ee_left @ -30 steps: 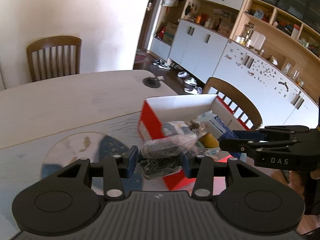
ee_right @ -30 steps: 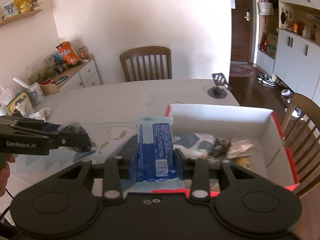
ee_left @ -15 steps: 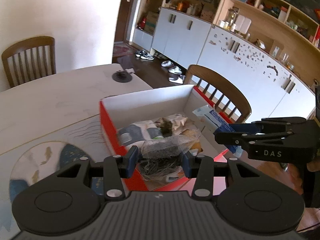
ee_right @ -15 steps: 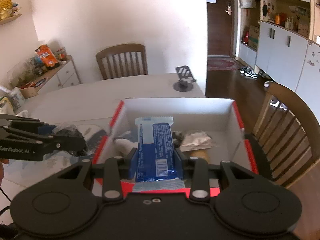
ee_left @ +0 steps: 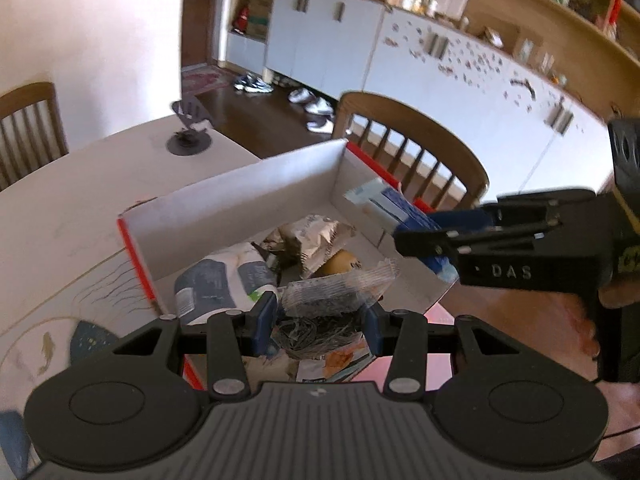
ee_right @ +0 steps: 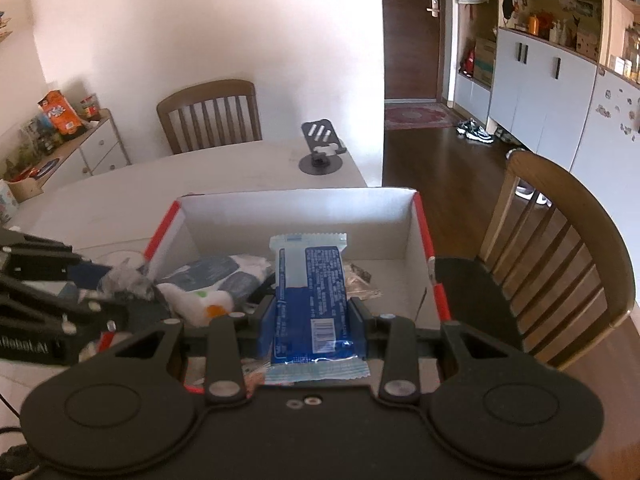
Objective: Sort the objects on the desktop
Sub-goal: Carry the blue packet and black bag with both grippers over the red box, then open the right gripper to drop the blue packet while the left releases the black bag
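Observation:
My left gripper (ee_left: pixel 318 322) is shut on a clear plastic bag of dark bits (ee_left: pixel 328 304) and holds it over the near-left part of the red-and-white cardboard box (ee_left: pixel 240 196). My right gripper (ee_right: pixel 312 314) is shut on a blue snack packet (ee_right: pixel 310 300) and holds it over the near edge of the same box (ee_right: pixel 296 210). In the left wrist view the right gripper (ee_left: pixel 416 232) comes in from the right with the blue packet (ee_left: pixel 390 204). In the right wrist view the left gripper (ee_right: pixel 120 292) shows at the left. Several packets lie inside the box (ee_left: pixel 312 236).
A black phone stand (ee_right: pixel 320 148) stands on the table (ee_right: pixel 200 176) beyond the box. A wooden chair (ee_right: pixel 560 248) is right of the box, and another chair (ee_right: pixel 208 114) is at the far side. A patterned mat (ee_left: pixel 60 320) lies left of the box.
Both grippers have moved forward over the box with their packets still held. The left gripper has swung to the right, from beside the box to above its near-left part.

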Motion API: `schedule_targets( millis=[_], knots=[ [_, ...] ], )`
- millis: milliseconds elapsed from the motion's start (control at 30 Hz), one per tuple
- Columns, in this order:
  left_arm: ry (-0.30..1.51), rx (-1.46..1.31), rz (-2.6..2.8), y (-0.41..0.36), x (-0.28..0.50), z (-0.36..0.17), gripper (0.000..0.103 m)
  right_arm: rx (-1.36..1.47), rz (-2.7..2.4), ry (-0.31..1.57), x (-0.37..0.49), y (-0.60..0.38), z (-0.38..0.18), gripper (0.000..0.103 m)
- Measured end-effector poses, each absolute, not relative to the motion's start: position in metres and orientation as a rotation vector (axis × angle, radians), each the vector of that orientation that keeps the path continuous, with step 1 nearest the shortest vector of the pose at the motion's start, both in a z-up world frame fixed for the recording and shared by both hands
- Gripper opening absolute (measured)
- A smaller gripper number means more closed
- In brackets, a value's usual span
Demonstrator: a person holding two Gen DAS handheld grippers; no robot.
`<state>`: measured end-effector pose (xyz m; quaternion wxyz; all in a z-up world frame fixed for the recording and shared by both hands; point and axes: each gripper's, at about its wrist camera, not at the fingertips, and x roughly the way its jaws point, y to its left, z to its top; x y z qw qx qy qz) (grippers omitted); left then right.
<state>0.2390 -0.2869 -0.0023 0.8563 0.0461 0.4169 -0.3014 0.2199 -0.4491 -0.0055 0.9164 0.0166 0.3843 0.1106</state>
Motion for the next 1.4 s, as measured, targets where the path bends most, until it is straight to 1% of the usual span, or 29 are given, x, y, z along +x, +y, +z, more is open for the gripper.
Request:
schedule_targets(
  millis=[233, 633, 1133, 1200, 1233, 1300, 1333, 1400],
  knots=[
    [0.92, 0.156, -0.682, -0.307, 0.26, -0.014, 0.044, 0.01, 0.222, 0.809, 0.237, -0.455, -0.016, 0.036],
    [1.065, 0.326, -0.746, -0.339, 0.288, -0.052, 0.044, -0.01, 0.231, 0.869, 0.266, -0.46, -0.045, 0.036],
    [1.136, 0.324, -0.762, -0.347, 0.296, -0.07, 0.044, -0.049, 0.216, 0.92, 0.282, -0.452, -0.07, 0.037],
    [1.136, 0.317, -0.767, -0.347, 0.296, -0.07, 0.046, -0.053, 0.216, 0.923, 0.282, -0.451, -0.071, 0.039],
    [1.134, 0.312, -0.771, -0.346, 0.296, -0.07, 0.049, -0.056, 0.214, 0.924, 0.282, -0.451, -0.072, 0.04],
    [1.125, 0.301, -0.771, -0.345, 0.295, -0.069, 0.058, -0.06, 0.212, 0.931, 0.281, -0.451, -0.073, 0.039],
    [1.117, 0.297, -0.774, -0.345, 0.294, -0.068, 0.066, -0.06, 0.213, 0.931, 0.281, -0.451, -0.072, 0.039],
    [1.097, 0.288, -0.768, -0.344, 0.292, -0.064, 0.069, -0.061, 0.213, 0.928, 0.28, -0.452, -0.071, 0.04]
  ],
)
